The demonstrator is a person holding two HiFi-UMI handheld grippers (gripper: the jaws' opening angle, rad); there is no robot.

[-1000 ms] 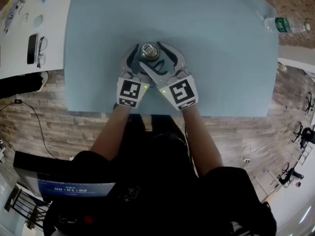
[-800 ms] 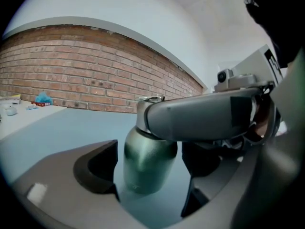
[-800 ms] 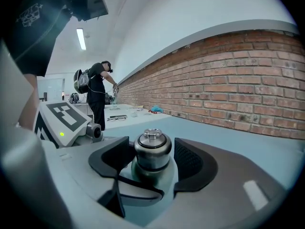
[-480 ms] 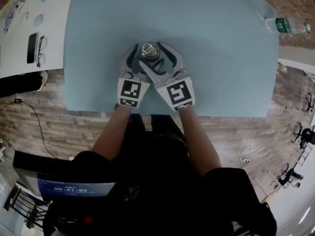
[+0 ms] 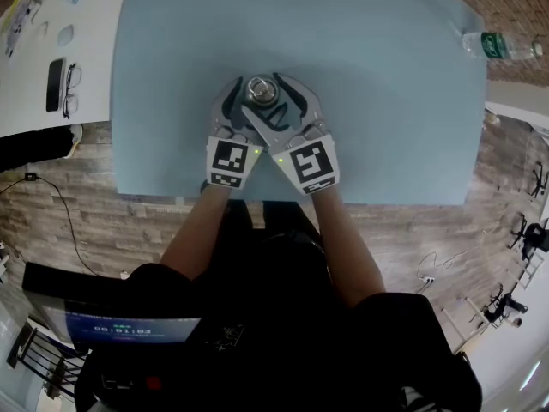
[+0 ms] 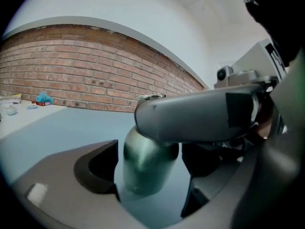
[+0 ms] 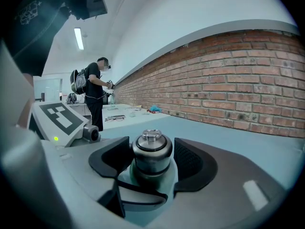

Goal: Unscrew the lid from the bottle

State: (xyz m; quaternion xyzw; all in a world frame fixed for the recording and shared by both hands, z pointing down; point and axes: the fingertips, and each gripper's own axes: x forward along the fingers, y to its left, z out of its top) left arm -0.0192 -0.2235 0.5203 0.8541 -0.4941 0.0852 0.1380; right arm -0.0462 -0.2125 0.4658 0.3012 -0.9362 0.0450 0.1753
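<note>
Worktop (image 5: pixel 386 101): blue; bottle (image 6: pixel 140 171) stands upright near its front edge.
Left gripper (image 6: pixel 151 162): fingers clenched on the bottle's body; best kept firm so it cannot spin.
Right gripper (image 7: pixel 151 162): fingers clamped on the lid (image 7: pixel 151 147), crossing above the left.
Lid: seated on the neck; turn it level about the bottle's axis, without tilting.

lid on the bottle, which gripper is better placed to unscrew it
Right. The right gripper has its jaws on the lid; the left gripper sits lower around the bottle body, likely steadying it.
</note>
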